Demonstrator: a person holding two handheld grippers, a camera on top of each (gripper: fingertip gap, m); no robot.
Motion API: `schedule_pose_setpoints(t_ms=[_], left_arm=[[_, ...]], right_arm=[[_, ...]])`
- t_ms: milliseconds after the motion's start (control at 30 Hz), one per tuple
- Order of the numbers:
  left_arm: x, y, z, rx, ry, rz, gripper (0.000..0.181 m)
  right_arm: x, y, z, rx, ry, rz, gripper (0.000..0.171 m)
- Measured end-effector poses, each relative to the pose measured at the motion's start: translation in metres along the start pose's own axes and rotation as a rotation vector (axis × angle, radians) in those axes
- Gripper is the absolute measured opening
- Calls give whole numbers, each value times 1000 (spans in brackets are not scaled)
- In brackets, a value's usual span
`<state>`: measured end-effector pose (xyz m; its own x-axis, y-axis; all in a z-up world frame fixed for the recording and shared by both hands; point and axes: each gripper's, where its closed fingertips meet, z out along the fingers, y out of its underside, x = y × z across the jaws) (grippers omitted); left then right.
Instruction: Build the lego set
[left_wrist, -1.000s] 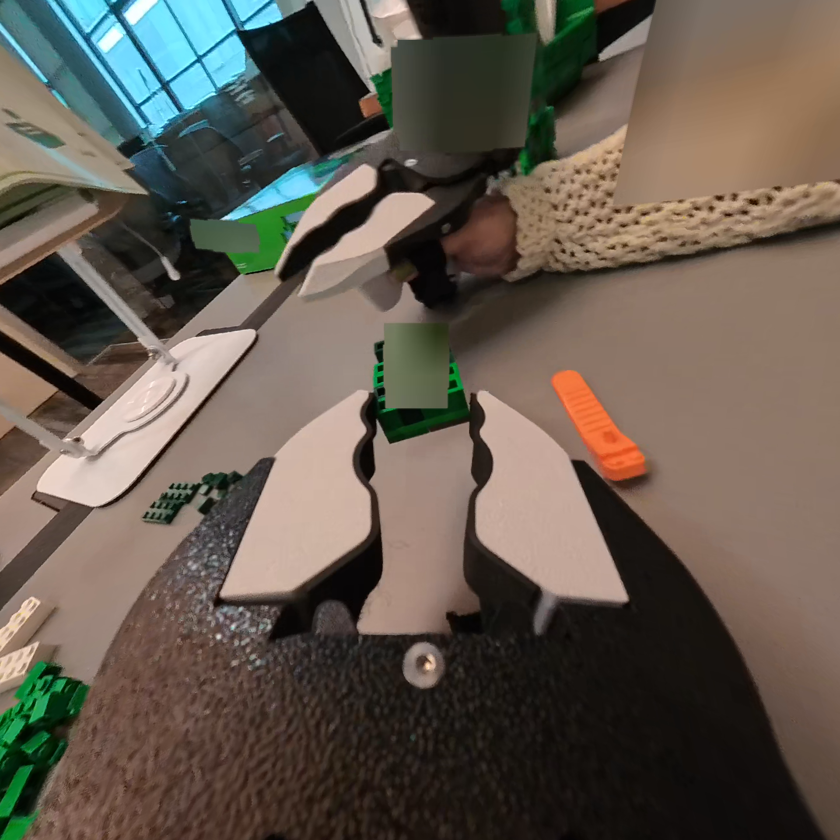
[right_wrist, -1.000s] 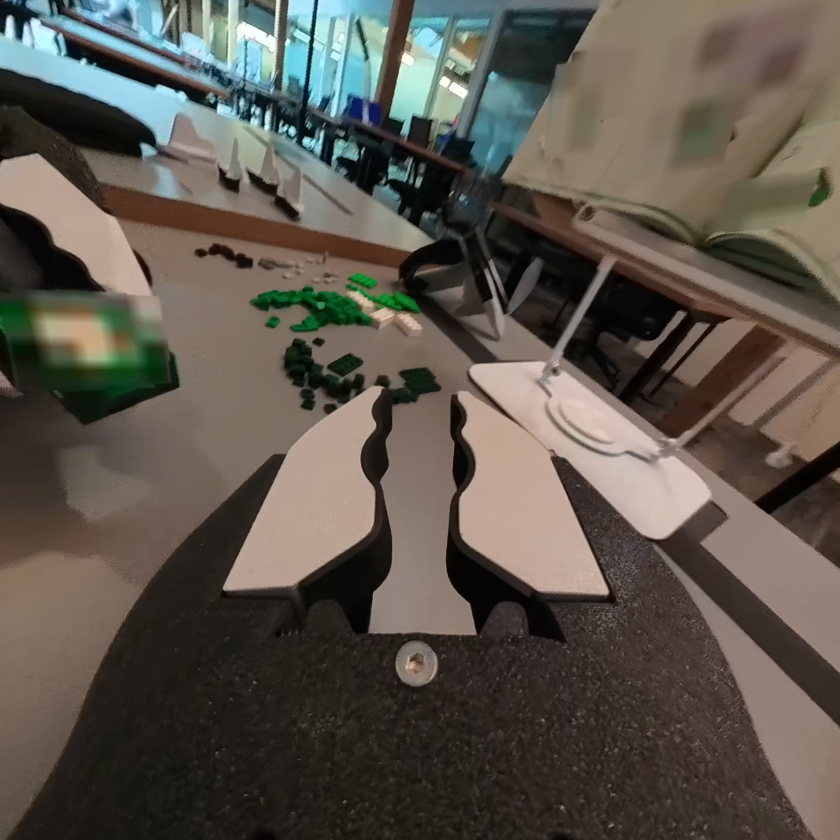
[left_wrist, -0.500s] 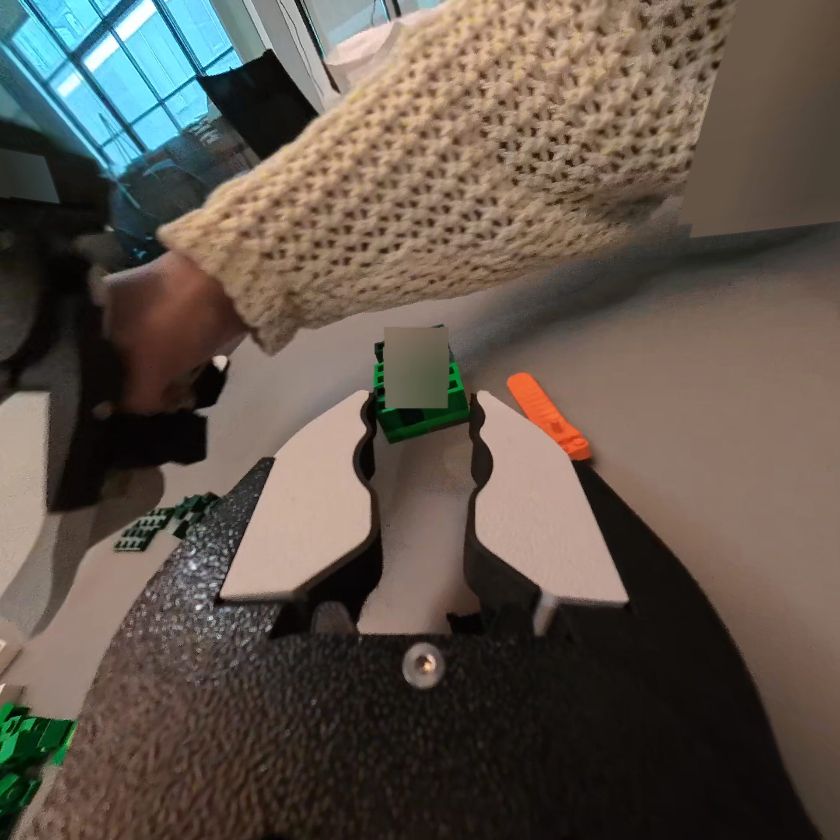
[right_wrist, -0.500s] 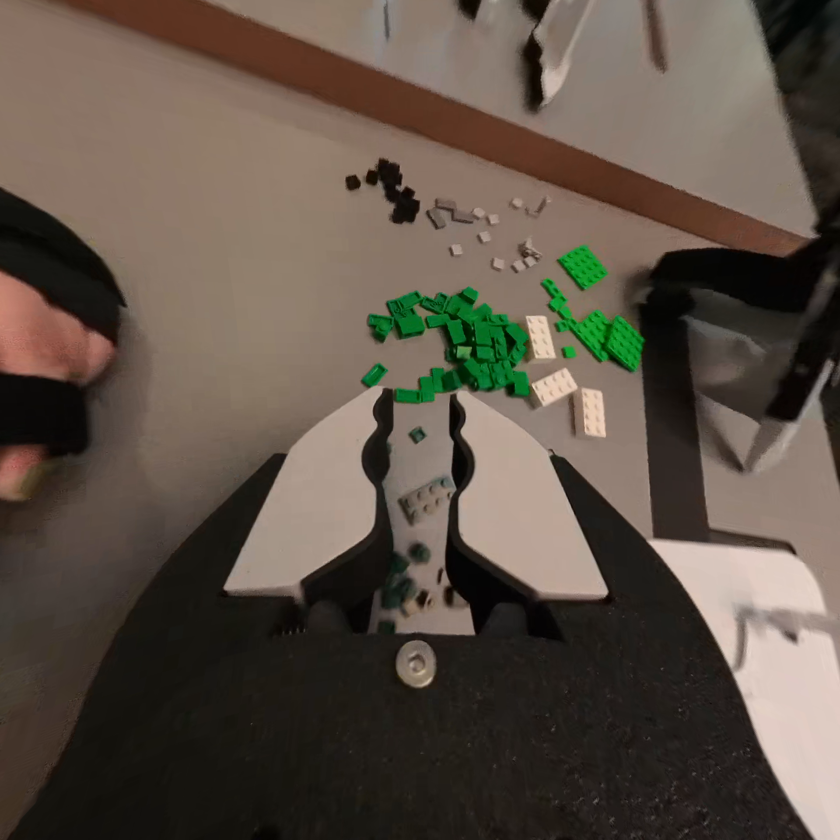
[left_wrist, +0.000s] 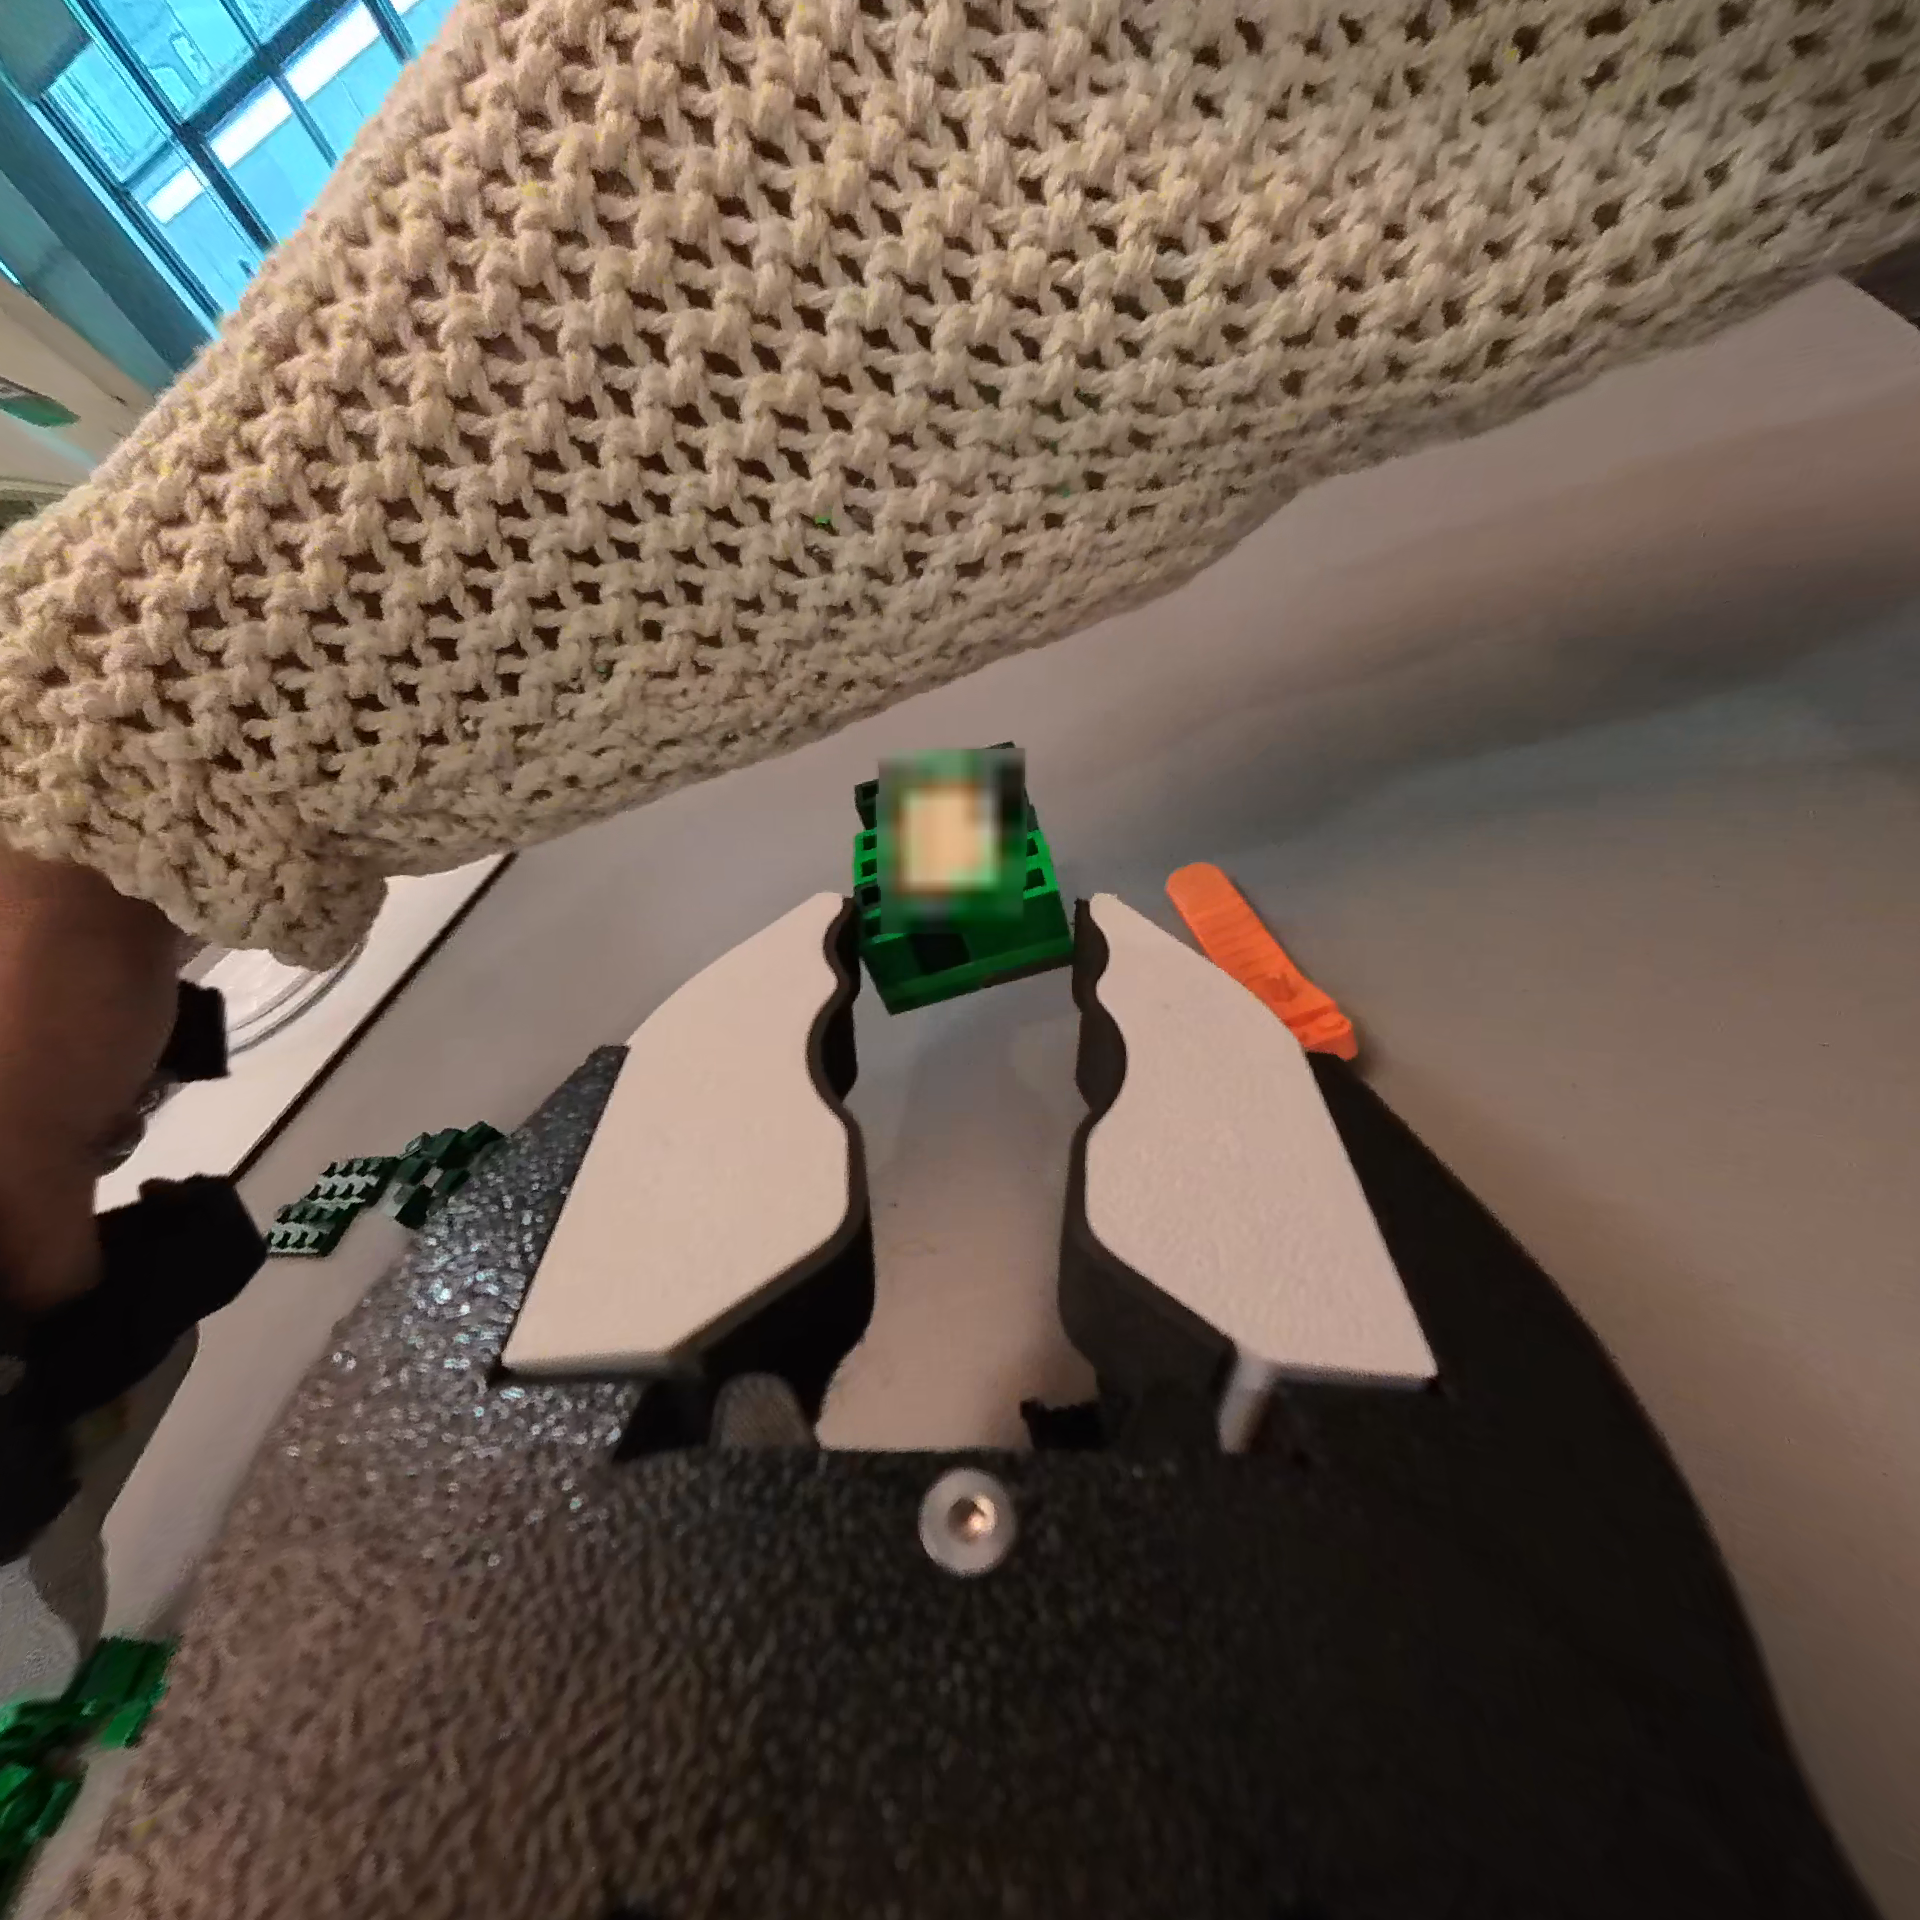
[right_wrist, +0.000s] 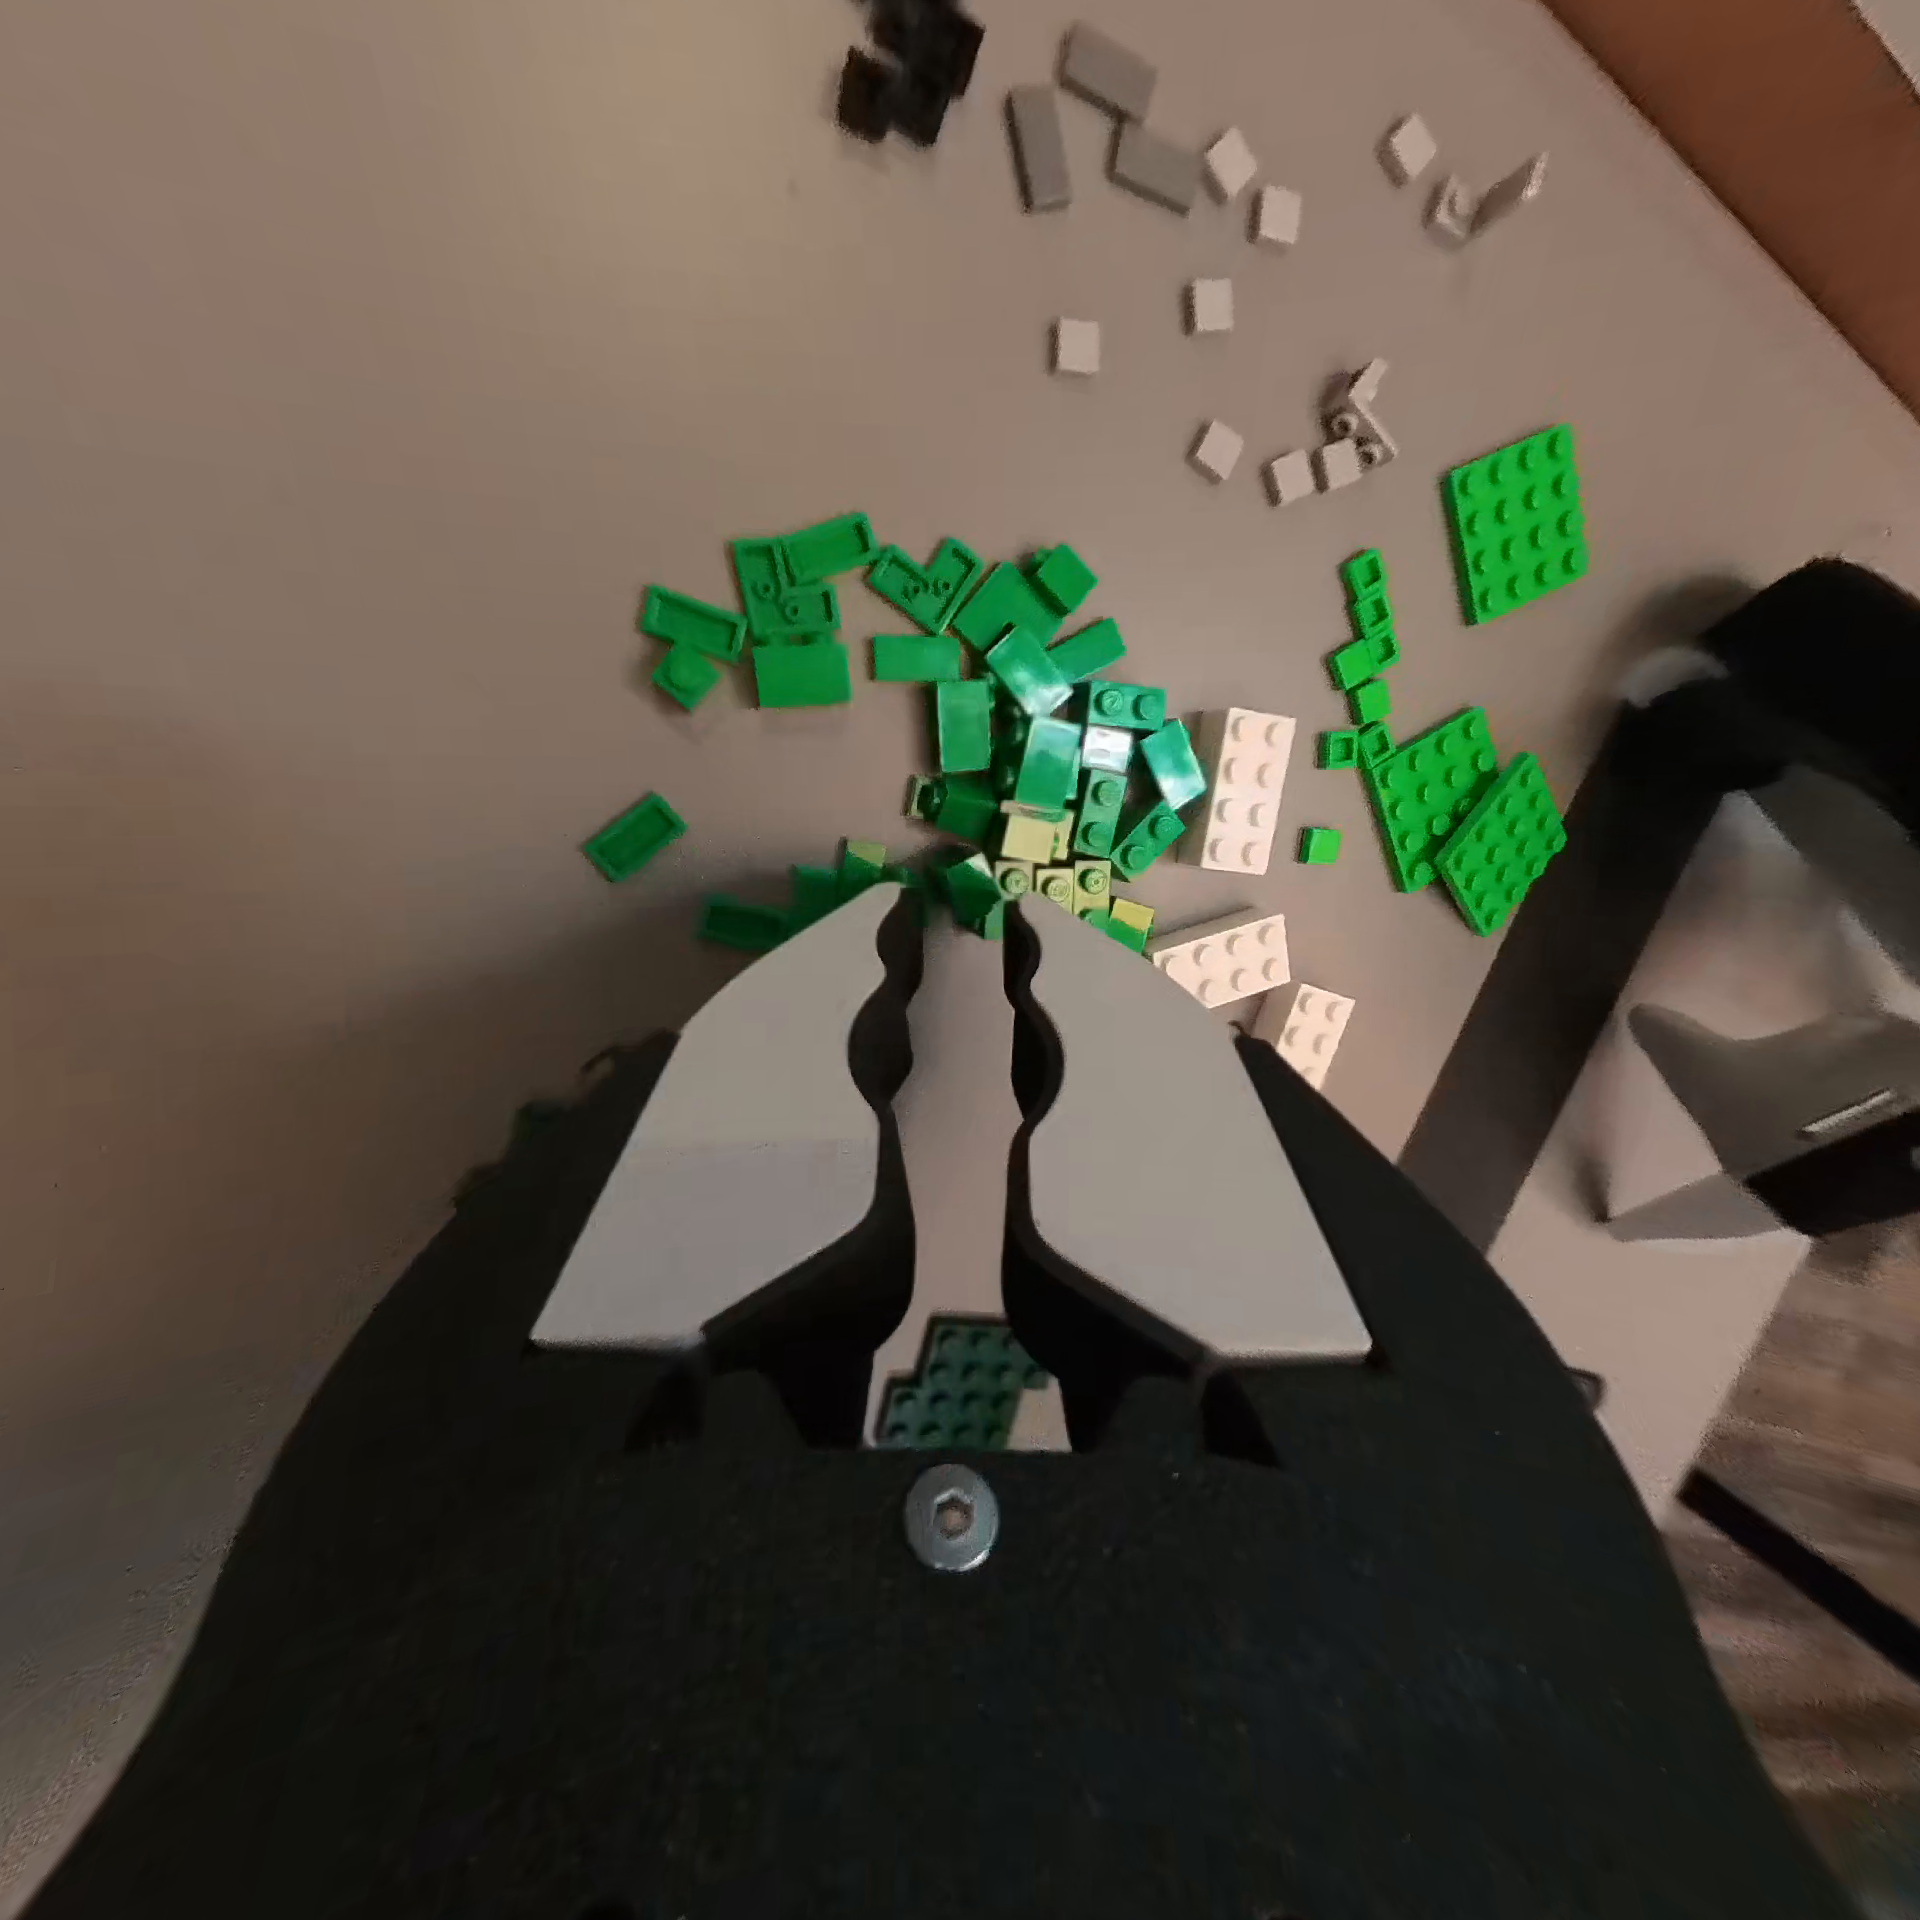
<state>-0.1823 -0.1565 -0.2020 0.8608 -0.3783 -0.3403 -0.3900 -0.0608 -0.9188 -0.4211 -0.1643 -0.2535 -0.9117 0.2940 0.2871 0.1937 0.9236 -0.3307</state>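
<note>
My left gripper (left_wrist: 961, 925) is shut on a small green lego build (left_wrist: 966, 966) and holds it at its fingertips, close over the grey table. A mosaic patch covers the build's top. My right gripper (right_wrist: 961, 909) points down at a pile of loose bright green pieces (right_wrist: 1039, 748). Its jaws are narrowly apart with nothing between them, and the tips sit at the pile's near edge. A dark green plate (right_wrist: 961, 1382) shows through the gap near the gripper's base. A cream knitted sleeve (left_wrist: 831, 416) crosses above the left gripper and hides the right gripper in that view.
An orange brick separator (left_wrist: 1257, 966) lies right of the build. Dark green pieces (left_wrist: 364, 1195) lie to the left. White bricks (right_wrist: 1242, 790), green plates (right_wrist: 1517, 520), grey pieces (right_wrist: 1143, 156) and black pieces (right_wrist: 904, 83) surround the pile. A black stand (right_wrist: 1766, 935) is at the right. The gap from one gripper's tips to the other's is roughly 25 cm. From my right tips it is roughly 11 cm to the dark green plate (right_wrist: 961, 1382); from my left, 20 cm. Look for it in the left wrist view (left_wrist: 329, 1202) too.
My right gripper has swung from level to pointing down and has come close over the green pile. The sleeve now crosses the left view. My left gripper still holds the build.
</note>
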Motion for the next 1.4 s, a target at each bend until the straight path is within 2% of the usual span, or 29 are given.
schedule_pose_setpoints(t_ms=[367,733,967,1100,1200,1400], left_arm=[[-1,-1,0,9,4,-10,39],[-1,-1,0,11,10,-13,39],[-1,-2,0,21,8,-18,39],[-5,-3,-2,32,-7,-37,39],[-8,-4,-3,35,-21,-67,39],[-7,-13,-1,85,5,-234,38]], right_arm=[[2,1,4,-93,-82,-246,16],[5,2,9,-146,-112,-309,14],[6,-1,5,-130,-121,-250,8],[0,-10,-28,46,-61,-145,8],[-18,-17,-77,269,7,-32,8],[-102,3,-183,653,138,177,8]])
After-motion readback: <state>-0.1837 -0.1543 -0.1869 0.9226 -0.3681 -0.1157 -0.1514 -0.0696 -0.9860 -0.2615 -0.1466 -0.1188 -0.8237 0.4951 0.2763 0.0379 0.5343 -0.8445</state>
